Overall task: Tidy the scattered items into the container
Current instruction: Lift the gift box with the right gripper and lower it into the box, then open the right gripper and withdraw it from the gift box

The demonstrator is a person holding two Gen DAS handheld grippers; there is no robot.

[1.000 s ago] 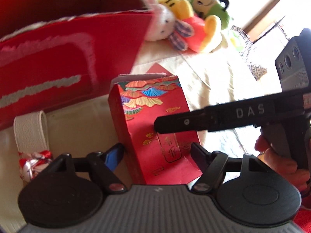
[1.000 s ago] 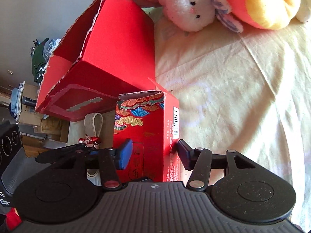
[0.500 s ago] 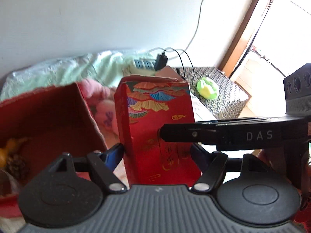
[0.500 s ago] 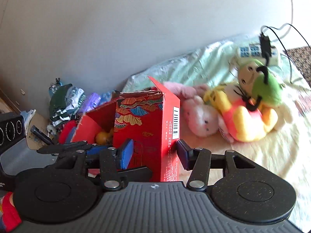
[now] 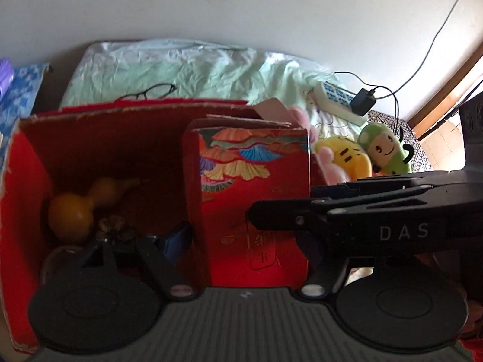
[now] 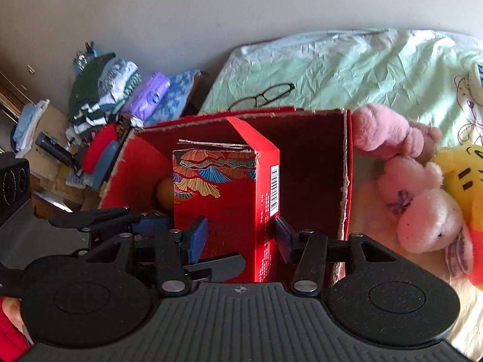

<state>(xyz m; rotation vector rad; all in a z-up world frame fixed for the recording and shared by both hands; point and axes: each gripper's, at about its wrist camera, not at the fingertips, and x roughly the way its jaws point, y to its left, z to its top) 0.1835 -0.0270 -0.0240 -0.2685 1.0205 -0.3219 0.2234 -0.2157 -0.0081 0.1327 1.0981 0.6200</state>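
Pale green bedding point(image 6: 347, 69) covers a bed against a plain wall, with a pair of glasses point(image 6: 262, 96) lying on it behind a large open red cardboard box point(image 6: 347, 163). Both grippers grip one tall red carton point(image 6: 223, 205) printed with coloured fan shapes, held upright with its lower part inside the big box, toward the box's right half. The right gripper point(image 6: 238, 235) has its fingers clamped on the carton's front and barcode sides; the left gripper point(image 5: 244, 241) has its fingers pressed against the carton's two other faces, and the right gripper's black arm crosses in front of it in the left wrist view. An orange gourd point(image 5: 75, 208) lies on the box floor to the left of the carton, with a small dark cluster beside it that is too dim to identify. Just outside the box's right wall sit a pink plush rabbit point(image 6: 422, 211), a yellow plush point(image 5: 347, 160) and a green plush point(image 5: 386, 150). Folded clothes point(image 6: 105, 90) are piled beyond the bed's left edge.
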